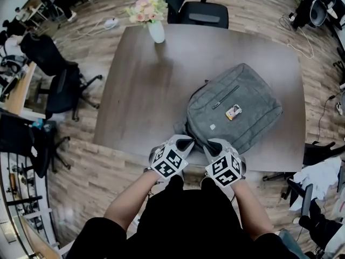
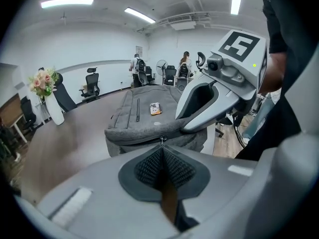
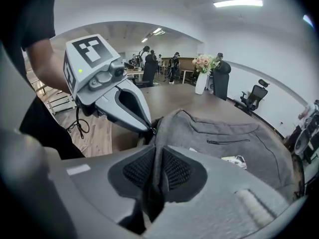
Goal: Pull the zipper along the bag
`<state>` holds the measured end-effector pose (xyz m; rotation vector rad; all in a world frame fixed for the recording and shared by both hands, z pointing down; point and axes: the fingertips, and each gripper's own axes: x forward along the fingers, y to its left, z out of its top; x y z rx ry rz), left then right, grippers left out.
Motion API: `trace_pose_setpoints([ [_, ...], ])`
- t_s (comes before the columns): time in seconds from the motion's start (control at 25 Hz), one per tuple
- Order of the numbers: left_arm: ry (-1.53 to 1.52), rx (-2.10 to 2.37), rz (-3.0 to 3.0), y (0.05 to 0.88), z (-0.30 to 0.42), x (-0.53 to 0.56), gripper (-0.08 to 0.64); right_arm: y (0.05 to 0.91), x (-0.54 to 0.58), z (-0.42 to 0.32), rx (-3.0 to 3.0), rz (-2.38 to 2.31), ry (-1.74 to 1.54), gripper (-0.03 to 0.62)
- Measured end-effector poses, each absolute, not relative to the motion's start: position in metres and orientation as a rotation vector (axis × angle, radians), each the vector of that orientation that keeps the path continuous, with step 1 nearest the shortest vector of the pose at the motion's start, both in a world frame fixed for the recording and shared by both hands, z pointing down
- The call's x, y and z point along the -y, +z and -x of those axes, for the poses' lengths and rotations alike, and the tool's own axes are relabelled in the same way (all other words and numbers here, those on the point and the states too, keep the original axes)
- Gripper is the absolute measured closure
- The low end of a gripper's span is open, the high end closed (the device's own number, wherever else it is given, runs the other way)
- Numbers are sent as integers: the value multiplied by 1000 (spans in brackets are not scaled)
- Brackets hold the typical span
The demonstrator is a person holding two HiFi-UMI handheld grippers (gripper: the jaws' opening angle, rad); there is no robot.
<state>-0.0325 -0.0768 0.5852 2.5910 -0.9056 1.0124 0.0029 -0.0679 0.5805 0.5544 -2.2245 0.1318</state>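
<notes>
A person in black bends over a dark wood desk [image 1: 140, 90] in an open office, working a grey backpack [image 1: 237, 104] with a handheld tool in each hand. The backpack lies flat on the near right part of the desk, front panel up, its near end at the edge closest to the person. The left tool [image 1: 185, 141] meets that near end with its jaws pressed together. The left gripper view shows their ribbed pads closed on the small metal zipper pull [image 2: 161, 140], which pokes out just past the tips. The right tool [image 1: 213, 143], just beside it on the person's right, has its jaws drawn narrow on a fold of the backpack's grey fabric; in the right gripper view the fabric runs up between the pads. The tips of the two tools sit close together on the same end of the backpack, and each marker cube faces up toward the head camera. A small card-like tag [image 1: 233, 111] rests on the front panel beside a short zipped pocket. At the far edge of the desk stands a white vase [image 1: 156, 32] of pale pink flowers [image 1: 145, 7], well apart from the backpack. A black office chair [image 1: 204, 14] stands just beyond that edge on the wood-plank floor [image 1: 253, 9]. People stand in the background of both gripper views, too small to make out.
</notes>
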Motion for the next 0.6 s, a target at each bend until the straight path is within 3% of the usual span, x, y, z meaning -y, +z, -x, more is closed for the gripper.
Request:
trace_pose_setpoints([
  [0.6, 869, 744, -2608, 583, 16, 66, 534, 569, 33, -56, 2208, -293, -195, 546],
])
